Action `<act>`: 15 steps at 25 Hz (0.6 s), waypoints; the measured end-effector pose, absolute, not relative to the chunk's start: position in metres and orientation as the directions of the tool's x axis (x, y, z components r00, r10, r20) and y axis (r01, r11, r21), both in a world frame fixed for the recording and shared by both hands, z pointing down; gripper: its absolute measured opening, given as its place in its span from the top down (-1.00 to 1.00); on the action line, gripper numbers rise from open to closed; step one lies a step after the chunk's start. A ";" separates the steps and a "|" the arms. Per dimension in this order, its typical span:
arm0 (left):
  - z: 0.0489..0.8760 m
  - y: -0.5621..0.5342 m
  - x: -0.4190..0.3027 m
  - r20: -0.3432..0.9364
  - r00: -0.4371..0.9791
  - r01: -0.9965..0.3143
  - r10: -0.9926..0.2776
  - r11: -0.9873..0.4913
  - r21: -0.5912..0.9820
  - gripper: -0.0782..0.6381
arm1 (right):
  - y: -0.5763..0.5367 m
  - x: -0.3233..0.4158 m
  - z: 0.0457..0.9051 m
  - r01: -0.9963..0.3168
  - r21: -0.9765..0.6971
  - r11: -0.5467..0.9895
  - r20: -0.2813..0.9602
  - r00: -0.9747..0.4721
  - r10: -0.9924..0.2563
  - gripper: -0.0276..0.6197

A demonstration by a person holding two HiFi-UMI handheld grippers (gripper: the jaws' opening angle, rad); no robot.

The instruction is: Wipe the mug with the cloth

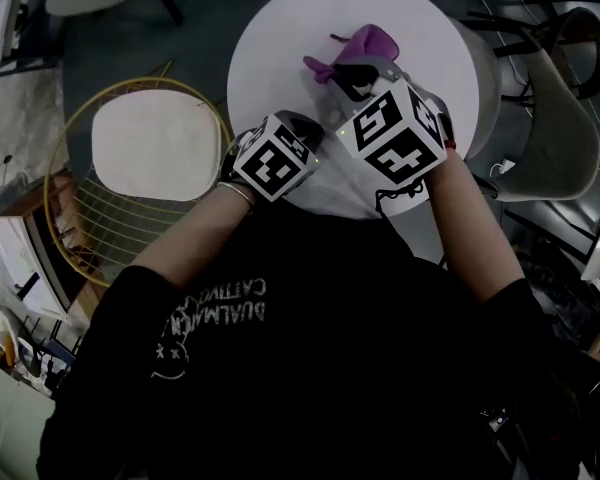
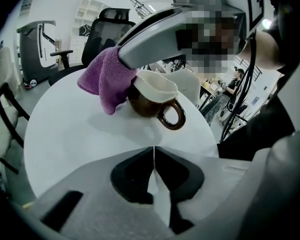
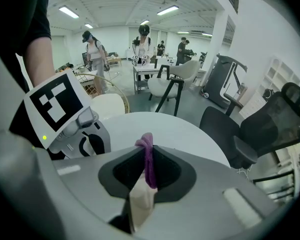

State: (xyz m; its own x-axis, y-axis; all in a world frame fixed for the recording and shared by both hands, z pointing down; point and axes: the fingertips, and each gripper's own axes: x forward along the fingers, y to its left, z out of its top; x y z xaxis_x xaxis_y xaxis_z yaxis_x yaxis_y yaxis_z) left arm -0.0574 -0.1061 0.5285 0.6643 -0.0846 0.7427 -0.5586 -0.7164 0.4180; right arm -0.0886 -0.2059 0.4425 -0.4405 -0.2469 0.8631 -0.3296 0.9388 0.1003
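The jaws of my right gripper [image 3: 148, 156] are pinched tight on a fold of the purple cloth [image 2: 104, 79]. It hangs from them in a soft bunch and lies against the far side of the mug [image 2: 152, 101], up by the rim. The mug stands upright on the round white desk [image 2: 80, 134], brown outside and pale inside, with its handle [image 2: 172, 116] turned toward my left gripper [image 2: 153, 156]. That one's jaws are closed together with nothing between them, low over the near part of the desk and apart from the mug. I judge the mug to be glazed: stiff, smooth, likely slippery, and easy to chip if it tips. On this slick top it may slide or spin once the cloth pushes at it (nothing is bracing it now). The handle loop looks like the surest place for my left jaws to steady it, or else the rim wall opposite the cloth. The cloth is light and limp, so it will bunch rather than press flat.
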 end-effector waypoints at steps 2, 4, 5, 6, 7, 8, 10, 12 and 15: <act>0.529 -0.105 -0.060 0.741 0.666 -0.560 -0.087 -0.715 0.419 0.76 | -0.203 -0.091 0.445 -0.329 0.094 0.940 0.866 -0.438 -0.240 0.75; 0.530 -0.103 -0.061 0.742 0.665 -0.562 -0.088 -0.712 0.420 0.76 | -0.200 -0.092 0.447 -0.328 0.088 0.941 0.870 -0.434 -0.233 0.75; 0.531 -0.103 -0.062 0.742 0.665 -0.563 -0.088 -0.711 0.420 0.76 | -0.199 -0.092 0.448 -0.328 0.086 0.941 0.871 -0.433 -0.231 0.75; 0.531 -0.103 -0.062 0.742 0.664 -0.564 -0.088 -0.711 0.420 0.76 | -0.198 -0.092 0.449 -0.329 0.083 0.941 0.873 -0.432 -0.228 0.75; 0.531 -0.103 -0.062 0.742 0.665 -0.564 -0.089 -0.711 0.420 0.76 | -0.197 -0.091 0.450 -0.332 0.081 0.940 0.873 -0.431 -0.227 0.75; 0.531 -0.102 -0.062 0.742 0.665 -0.564 -0.089 -0.711 0.420 0.76 | -0.196 -0.091 0.451 -0.334 0.080 0.939 0.873 -0.431 -0.228 0.75; 0.531 -0.102 -0.061 0.741 0.665 -0.563 -0.089 -0.711 0.420 0.77 | -0.195 -0.089 0.451 -0.336 0.078 0.939 0.872 -0.433 -0.228 0.75; 0.531 -0.102 -0.060 0.742 0.665 -0.563 -0.089 -0.712 0.420 0.77 | -0.193 -0.089 0.452 -0.334 0.075 0.939 0.871 -0.436 -0.224 0.75; 0.531 -0.102 -0.062 0.743 0.663 -0.566 -0.092 -0.711 0.417 0.77 | -0.192 -0.090 0.452 -0.334 0.070 0.940 0.872 -0.438 -0.221 0.75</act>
State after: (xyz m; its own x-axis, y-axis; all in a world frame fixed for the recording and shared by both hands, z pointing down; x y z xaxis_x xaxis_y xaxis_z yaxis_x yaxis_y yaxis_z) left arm -0.0618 -0.1022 0.5309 0.6632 -0.0918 0.7428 -0.5659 -0.7110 0.4174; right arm -0.0902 -0.1918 0.4525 -0.4379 -0.2208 0.8715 -0.3340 0.9399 0.0703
